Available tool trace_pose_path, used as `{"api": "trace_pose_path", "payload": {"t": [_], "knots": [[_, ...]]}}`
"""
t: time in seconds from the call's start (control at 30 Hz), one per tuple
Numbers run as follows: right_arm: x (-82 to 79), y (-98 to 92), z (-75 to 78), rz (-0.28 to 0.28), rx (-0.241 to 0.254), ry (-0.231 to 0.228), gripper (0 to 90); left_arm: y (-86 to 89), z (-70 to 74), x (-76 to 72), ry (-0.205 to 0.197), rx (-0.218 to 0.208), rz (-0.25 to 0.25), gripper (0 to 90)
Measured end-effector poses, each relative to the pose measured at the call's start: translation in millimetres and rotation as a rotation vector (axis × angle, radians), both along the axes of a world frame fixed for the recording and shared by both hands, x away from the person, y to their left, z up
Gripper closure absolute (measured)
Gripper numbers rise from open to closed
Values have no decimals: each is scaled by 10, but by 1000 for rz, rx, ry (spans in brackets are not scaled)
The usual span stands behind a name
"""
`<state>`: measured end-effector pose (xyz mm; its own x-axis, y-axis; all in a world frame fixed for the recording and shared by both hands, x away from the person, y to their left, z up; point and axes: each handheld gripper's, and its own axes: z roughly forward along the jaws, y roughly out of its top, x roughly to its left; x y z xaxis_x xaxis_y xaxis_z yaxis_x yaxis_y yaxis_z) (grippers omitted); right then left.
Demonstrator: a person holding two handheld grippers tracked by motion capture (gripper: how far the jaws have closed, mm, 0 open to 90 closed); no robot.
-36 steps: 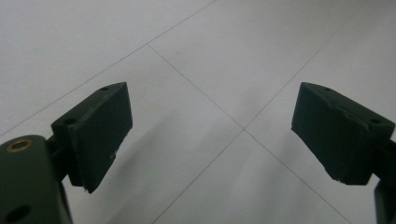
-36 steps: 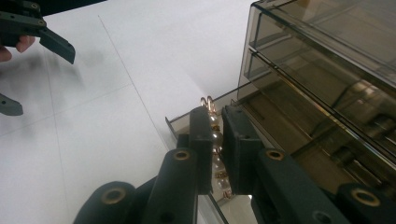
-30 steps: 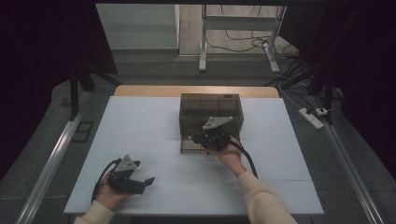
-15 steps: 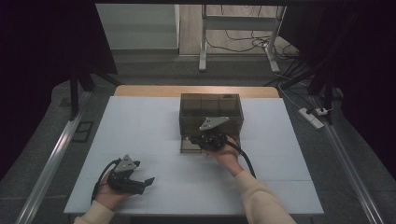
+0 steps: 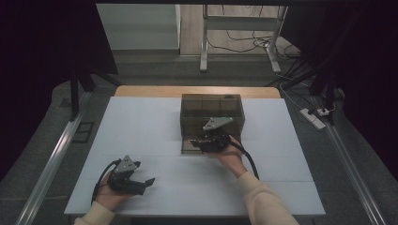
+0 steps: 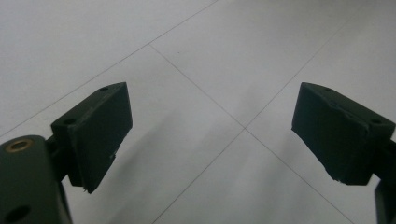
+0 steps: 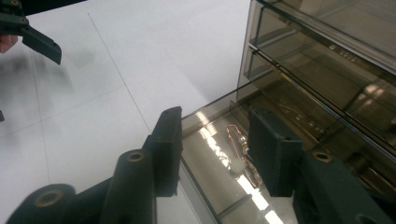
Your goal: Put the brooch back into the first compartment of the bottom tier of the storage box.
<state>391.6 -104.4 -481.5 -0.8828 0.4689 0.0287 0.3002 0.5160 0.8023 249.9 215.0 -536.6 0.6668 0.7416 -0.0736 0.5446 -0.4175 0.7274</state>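
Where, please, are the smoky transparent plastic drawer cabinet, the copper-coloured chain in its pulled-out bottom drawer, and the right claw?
Smoky transparent plastic drawer cabinet (image 5: 212,108): high view, top panel.
Copper-coloured chain (image 7: 239,148): right gripper view, its links.
Right claw (image 7: 214,154): right gripper view, between fingertips.

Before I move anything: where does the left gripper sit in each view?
High view: left gripper at lower left, in the person's hand, low over the table.
Left gripper view: left gripper rises from both bottom corners, jaws wide apart, nothing between them.
Right gripper view: left gripper in the top left corner, far off.
Shared landmark: the white table with its thin seam lines.
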Motion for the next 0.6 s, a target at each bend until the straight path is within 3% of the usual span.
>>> {"api": "trace_pose_path", "payload": {"t": [0.23,0.6], "knots": [[-47,-81,18,-5,-10,0,468,2,1,0,-1,-1,3,120],[-153,-325,13,-36,-20,-24,454,2,-2,0,0,-2,5,119]]}}
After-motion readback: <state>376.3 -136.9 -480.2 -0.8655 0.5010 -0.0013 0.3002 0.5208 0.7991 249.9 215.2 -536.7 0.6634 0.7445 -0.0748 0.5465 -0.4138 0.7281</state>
